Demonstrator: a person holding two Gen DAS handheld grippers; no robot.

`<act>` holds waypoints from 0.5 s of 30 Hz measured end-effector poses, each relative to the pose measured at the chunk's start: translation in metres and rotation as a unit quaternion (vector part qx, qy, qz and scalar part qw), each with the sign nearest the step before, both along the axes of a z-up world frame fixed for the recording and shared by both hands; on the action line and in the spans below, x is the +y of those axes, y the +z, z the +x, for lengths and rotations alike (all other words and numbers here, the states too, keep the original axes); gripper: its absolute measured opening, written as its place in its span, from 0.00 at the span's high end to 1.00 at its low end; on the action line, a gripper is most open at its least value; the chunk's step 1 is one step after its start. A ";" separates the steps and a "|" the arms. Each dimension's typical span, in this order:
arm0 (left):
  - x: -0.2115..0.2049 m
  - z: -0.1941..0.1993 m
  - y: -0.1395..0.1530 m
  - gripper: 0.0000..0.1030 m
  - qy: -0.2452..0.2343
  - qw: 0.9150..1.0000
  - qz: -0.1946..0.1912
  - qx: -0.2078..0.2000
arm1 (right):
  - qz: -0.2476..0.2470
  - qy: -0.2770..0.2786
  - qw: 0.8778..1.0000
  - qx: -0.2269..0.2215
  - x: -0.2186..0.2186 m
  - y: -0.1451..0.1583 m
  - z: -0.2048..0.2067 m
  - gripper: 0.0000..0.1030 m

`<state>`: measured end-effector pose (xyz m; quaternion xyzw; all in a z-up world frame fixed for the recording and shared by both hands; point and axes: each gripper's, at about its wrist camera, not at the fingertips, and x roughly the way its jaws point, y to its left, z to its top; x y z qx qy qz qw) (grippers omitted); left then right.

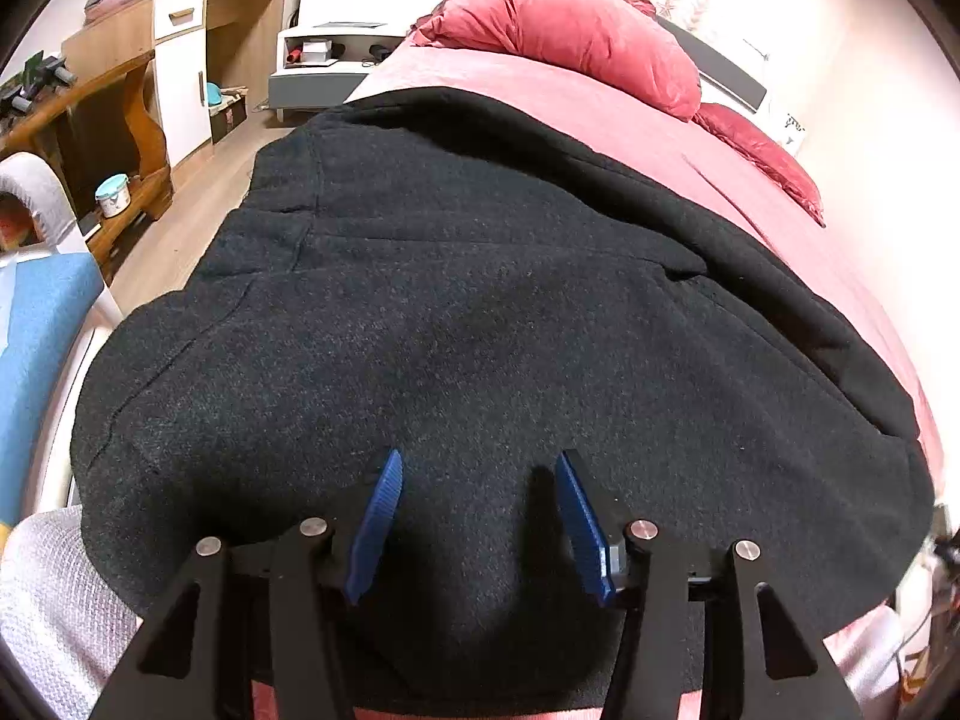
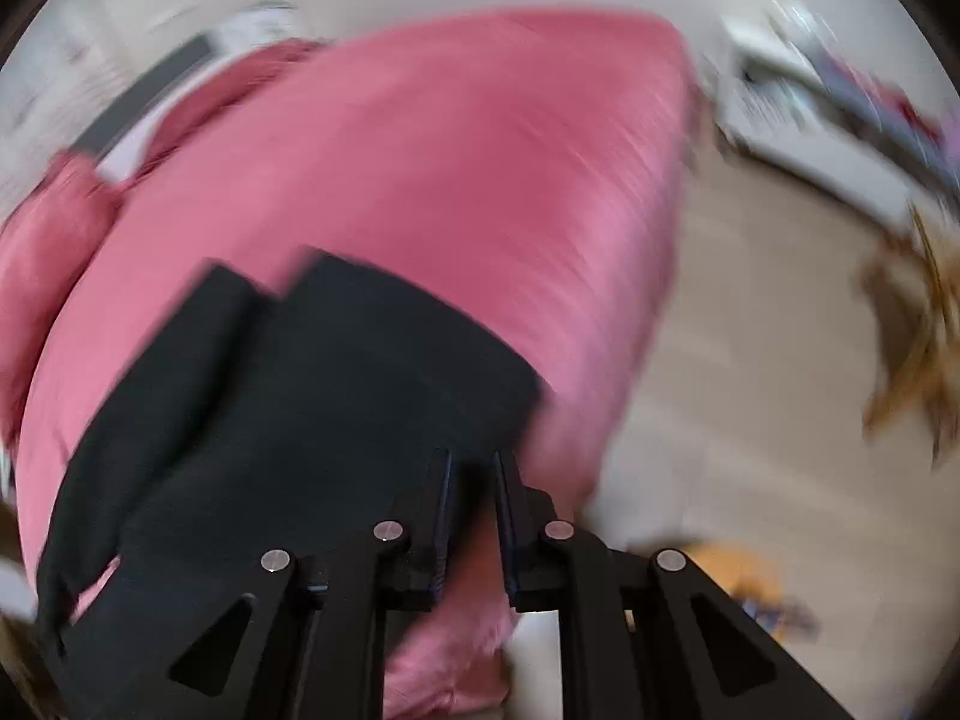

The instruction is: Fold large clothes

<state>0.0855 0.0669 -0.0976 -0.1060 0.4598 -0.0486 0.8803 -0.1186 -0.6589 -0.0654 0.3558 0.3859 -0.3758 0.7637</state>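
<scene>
- Black wool-like cloth fills most of the left wrist view: a large dark coat lies spread flat on a bed with a pink sheet.
- The coat's near edge reaches under the left tongs, and its far edge runs across the bed short of a heap of red bedding by the headboard.
- The left tongs stand about half open, blue pads well apart, tips pointing down over the coat's near part. Cloth lies below the gap, but the pads press on nothing.
- In the right wrist view, which is heavily blurred, the coat lies to the left of and ahead of the right tongs, on the same pink sheet.
- The coat's right-hand edge ends just beside the tips of the right tongs; a separate dark flap lies further left.
- The right tongs are narrowed to a thin gap. Pink sheet shows through the lower part of that gap; whether coat cloth is caught between the tips, I cannot tell through the blur.
- Beyond the bed in the left view stand a wooden desk and a white bedside cabinet on a pale wood floor.
- A blue and white cloth lies at the left edge, beside the coat's shoulder.
- In the right view, pale floor lies to the right of the bed.
</scene>
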 end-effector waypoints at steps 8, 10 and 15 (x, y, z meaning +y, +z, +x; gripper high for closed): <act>-0.009 -0.003 0.002 0.40 -0.005 1.000 0.014 0.001 | -0.052 0.050 0.993 -0.088 0.024 0.022 0.025 0.73; -0.011 -0.004 0.003 0.39 -0.005 1.000 0.011 0.003 | -0.075 0.090 0.986 -0.116 0.038 0.041 0.051 0.64; -0.009 0.001 0.011 0.39 0.002 1.000 -0.015 0.008 | -0.007 0.175 0.976 -0.130 0.054 0.040 0.129 0.60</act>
